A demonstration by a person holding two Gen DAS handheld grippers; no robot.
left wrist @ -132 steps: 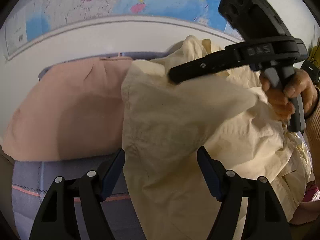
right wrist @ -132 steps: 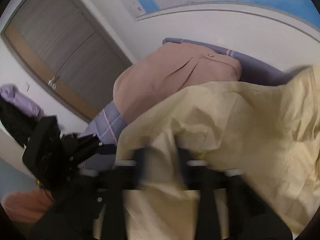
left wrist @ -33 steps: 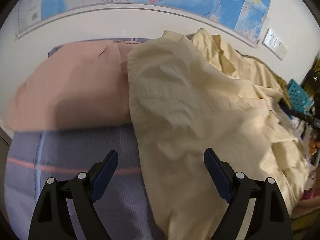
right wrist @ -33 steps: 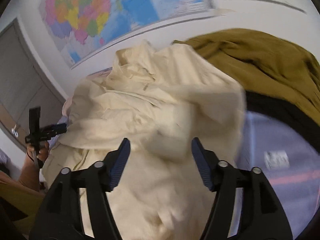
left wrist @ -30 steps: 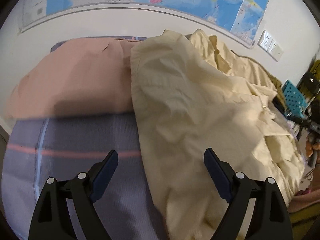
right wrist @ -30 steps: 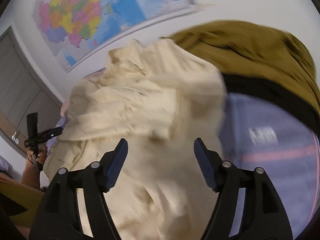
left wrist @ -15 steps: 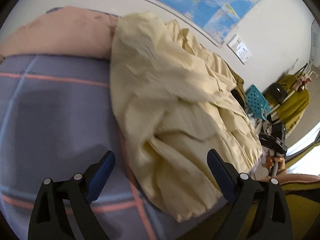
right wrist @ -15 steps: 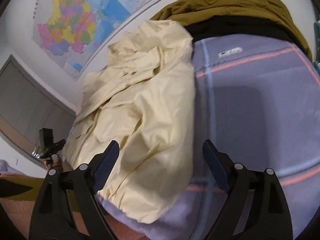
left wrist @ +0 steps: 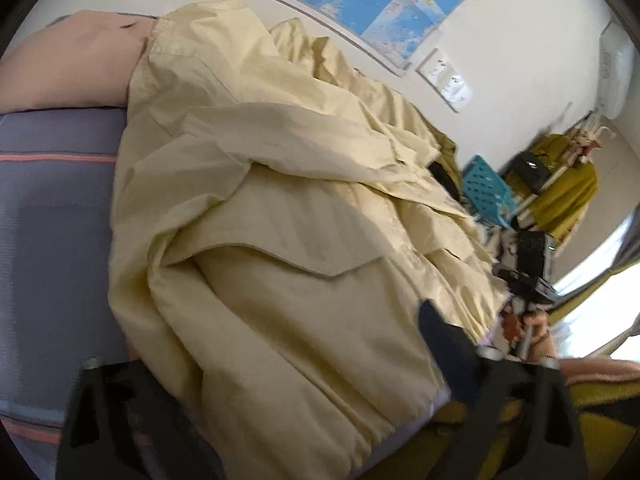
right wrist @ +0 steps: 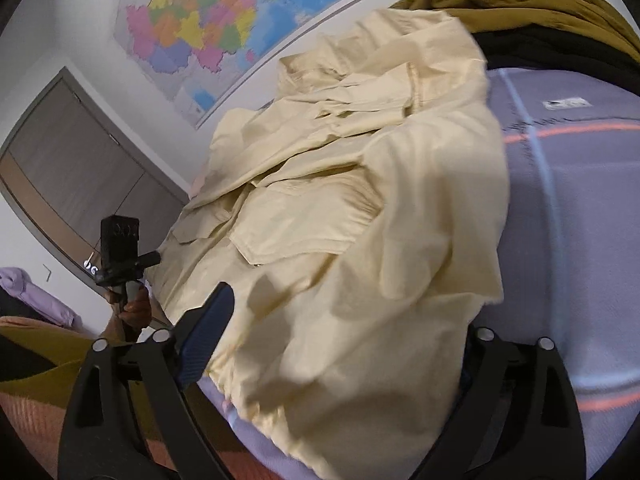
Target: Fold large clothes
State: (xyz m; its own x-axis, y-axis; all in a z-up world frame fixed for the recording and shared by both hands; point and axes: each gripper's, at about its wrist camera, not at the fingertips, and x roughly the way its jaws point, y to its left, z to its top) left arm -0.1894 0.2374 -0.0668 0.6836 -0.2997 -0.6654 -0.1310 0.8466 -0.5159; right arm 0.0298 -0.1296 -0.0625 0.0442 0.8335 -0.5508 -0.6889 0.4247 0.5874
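The left hand-held gripper has just been closing but stands spread, the hem of the cream jacket between its fingers, unpinched. The jacket lies crumpled on the bed's purple checked sheet. The right hand-held gripper, also just narrowing, straddles the hem's other corner.

Rumpled pale-yellow jacket, flap pockets up, on purple striped bedding

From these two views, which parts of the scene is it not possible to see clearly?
- Left view: one finger of the left gripper is hidden under the jacket.
- Right view: one finger of the right gripper is behind the jacket hem.
- Both views: the jacket hides the blanket under it.
- Map text: too small.
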